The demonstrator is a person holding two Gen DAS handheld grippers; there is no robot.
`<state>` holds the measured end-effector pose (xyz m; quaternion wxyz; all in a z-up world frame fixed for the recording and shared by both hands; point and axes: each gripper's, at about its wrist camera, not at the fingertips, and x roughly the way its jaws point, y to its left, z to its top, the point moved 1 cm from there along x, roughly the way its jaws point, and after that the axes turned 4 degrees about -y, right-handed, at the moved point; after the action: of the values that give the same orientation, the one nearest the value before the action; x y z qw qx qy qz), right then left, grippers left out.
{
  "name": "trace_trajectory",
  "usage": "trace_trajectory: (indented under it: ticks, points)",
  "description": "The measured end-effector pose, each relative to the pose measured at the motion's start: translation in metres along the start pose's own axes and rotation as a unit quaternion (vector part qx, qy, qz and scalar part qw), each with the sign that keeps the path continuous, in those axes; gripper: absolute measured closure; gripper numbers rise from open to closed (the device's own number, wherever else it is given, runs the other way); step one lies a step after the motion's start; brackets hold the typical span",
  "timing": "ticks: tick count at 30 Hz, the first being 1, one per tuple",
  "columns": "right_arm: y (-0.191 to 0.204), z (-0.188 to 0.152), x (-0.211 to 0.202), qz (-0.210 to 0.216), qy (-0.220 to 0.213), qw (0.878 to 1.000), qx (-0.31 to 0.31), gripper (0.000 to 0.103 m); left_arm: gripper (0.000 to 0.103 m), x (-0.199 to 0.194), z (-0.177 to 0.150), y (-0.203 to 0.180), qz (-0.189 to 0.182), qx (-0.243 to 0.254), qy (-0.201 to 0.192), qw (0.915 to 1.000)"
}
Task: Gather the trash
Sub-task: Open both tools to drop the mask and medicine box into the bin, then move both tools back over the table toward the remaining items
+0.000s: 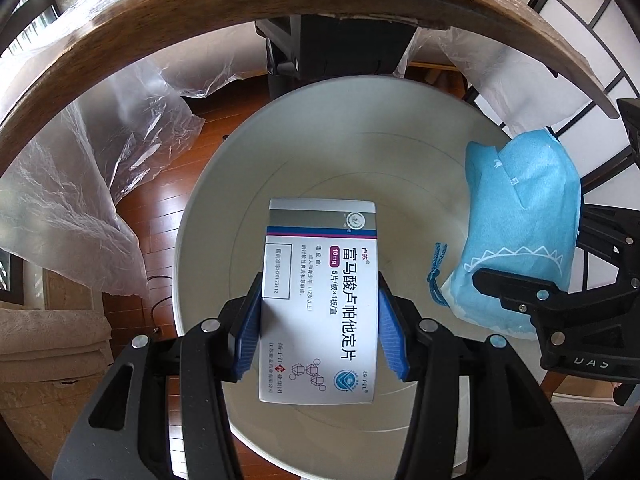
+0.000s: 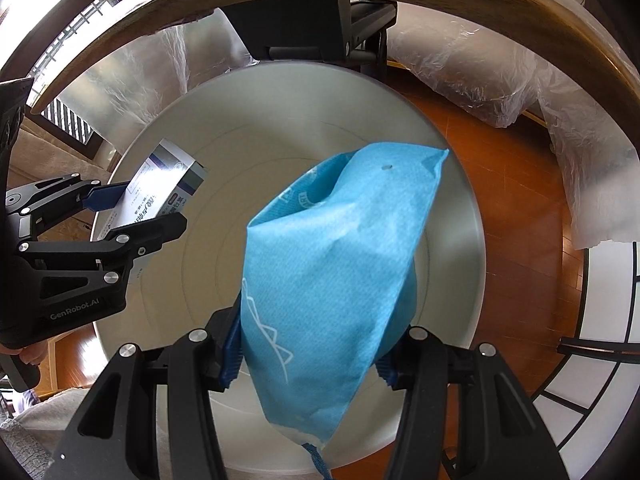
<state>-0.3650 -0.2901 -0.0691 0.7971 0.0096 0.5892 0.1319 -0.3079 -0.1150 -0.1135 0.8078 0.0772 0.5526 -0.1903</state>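
Observation:
My left gripper (image 1: 318, 322) is shut on a white medicine box (image 1: 320, 280) with Chinese print and holds it over the mouth of a white round bin (image 1: 224, 168). My right gripper (image 2: 310, 354) is shut on a blue fabric pouch (image 2: 336, 248) with a drawstring and holds it over the same bin (image 2: 460, 208). The pouch (image 1: 520, 232) and right gripper (image 1: 508, 292) show at the right of the left wrist view. The box (image 2: 160, 192) and left gripper (image 2: 132, 216) show at the left of the right wrist view. The bin's inside looks bare.
A wooden table edge (image 1: 200, 4) arcs over the bin. Clear plastic sheeting (image 1: 80, 168) hangs from it at both sides (image 2: 560, 92). A black table leg bracket (image 1: 320, 52) stands behind the bin. The floor (image 2: 520, 200) is red-brown wood. A beige cushion (image 1: 48, 340) lies at the left.

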Motion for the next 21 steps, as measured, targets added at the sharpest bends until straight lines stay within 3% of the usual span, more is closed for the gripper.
trace_trajectory:
  ticks: [1,2,3,8,13,16,18,20,21]
  points:
    - [0.0,0.0,-0.002,-0.002,-0.003,1.0,0.003,0.046,0.05,0.0,0.0,0.0,-0.009,0.0,0.0,1.0]
    - [0.0,0.0,-0.004,-0.001,-0.006,1.0,0.006,0.036,0.04,0.001,0.001,0.001,-0.013,-0.001,0.003,0.9999]
    - [-0.001,-0.001,-0.006,0.003,-0.009,1.0,0.009,0.032,0.028,0.0,0.001,0.001,-0.006,-0.002,0.002,1.0]
    - [0.0,-0.006,-0.018,-0.013,-0.021,1.0,-0.003,0.028,0.025,-0.004,0.0,0.004,0.004,-0.009,-0.006,0.9999]
    - [-0.005,-0.012,-0.051,-0.024,-0.06,0.998,-0.006,0.024,0.025,-0.023,-0.001,0.005,0.004,-0.017,-0.021,0.9996]
    - [-0.01,-0.009,-0.089,-0.025,-0.113,0.993,0.002,0.021,0.025,-0.048,0.003,0.006,-0.004,-0.021,-0.049,0.9986]
    - [-0.014,-0.005,-0.119,-0.025,-0.154,0.988,0.012,0.016,0.014,-0.076,0.01,0.005,-0.005,-0.023,-0.086,0.996]
    - [-0.017,0.001,-0.164,-0.03,-0.226,0.973,0.02,0.011,0.01,-0.112,0.02,0.006,-0.001,-0.029,-0.139,0.9899]
    - [-0.016,0.003,-0.192,-0.04,-0.274,0.961,0.02,0.006,0.005,-0.129,0.026,0.008,0.002,-0.033,-0.168,0.9853]
